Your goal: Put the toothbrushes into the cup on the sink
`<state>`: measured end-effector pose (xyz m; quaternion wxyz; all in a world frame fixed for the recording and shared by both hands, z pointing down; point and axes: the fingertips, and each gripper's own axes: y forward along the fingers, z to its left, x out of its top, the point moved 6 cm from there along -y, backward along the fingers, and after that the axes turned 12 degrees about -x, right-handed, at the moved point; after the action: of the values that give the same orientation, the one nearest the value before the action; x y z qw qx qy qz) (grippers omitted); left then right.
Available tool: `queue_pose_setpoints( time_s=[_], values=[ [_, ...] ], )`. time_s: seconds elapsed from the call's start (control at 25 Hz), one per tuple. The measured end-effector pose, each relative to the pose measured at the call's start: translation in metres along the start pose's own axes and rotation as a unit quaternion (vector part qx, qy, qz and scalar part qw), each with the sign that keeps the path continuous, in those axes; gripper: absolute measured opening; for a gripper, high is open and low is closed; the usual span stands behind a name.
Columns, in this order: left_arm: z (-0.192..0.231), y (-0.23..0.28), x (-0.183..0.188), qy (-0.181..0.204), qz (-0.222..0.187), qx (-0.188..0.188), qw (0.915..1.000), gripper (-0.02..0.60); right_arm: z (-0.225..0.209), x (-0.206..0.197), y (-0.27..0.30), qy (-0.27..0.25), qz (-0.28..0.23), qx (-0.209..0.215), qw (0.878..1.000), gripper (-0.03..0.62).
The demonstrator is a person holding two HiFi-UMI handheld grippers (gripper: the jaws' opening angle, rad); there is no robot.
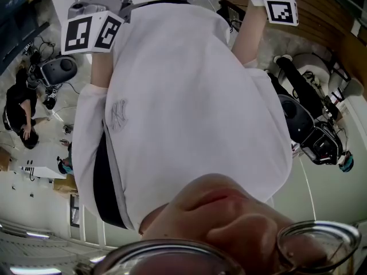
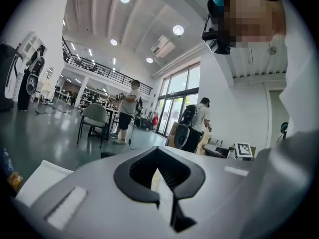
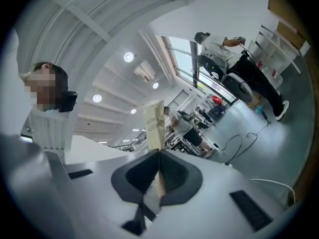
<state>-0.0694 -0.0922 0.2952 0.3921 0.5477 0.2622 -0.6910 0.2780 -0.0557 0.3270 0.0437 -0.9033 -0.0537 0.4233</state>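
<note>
Head view: the camera looks down the front of the wearer's white shirt [image 1: 189, 90], which fills most of the frame. A dark strap [image 1: 103, 182] crosses the shirt. The left marker cube [image 1: 92, 32] sits at the top left and the right marker cube [image 1: 281, 9] at the top right, both raised in front of the chest. Neither tool's tip is visible here. A grey floor [image 1: 321, 188] lies beyond, with dark equipment [image 1: 309, 119] to the right.

Left gripper view: the left claw [image 2: 157, 151] points roughly level into a large hall. Its tips meet. A pale sliver shows in the seam behind them and cannot be identified. A chair [image 2: 94, 116] and two standing people [image 2: 130, 108] are well beyond it.

Right gripper view: the right claw [image 3: 158, 151] is tilted up towards the ceiling lights [image 3: 128, 57]. It is clamped on a pale printed paper strip [image 3: 154, 123], which stands upright past the tips. A cable [image 3: 244, 138] trails across the floor.

The toothbrushes, cup and sink cannot be located in any view.
</note>
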Motion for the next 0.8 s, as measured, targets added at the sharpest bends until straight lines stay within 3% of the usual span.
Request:
queue_pose_setpoints(
  time_s=[0.28, 0.8],
  values=[
    [0.011, -0.030, 0.009, 0.001, -0.008, 0.023, 0.9997, 0.002, 0.024, -0.007, 0.016, -0.004, -0.003, 0.014, 1.000, 0.012],
    [0.056, -0.039, 0.008, -0.009, -0.008, 0.054, 0.9985, 0.002, 0.050, -0.041, 0.085, -0.010, 0.013, 0.055, 0.998, 0.012]
  ],
)
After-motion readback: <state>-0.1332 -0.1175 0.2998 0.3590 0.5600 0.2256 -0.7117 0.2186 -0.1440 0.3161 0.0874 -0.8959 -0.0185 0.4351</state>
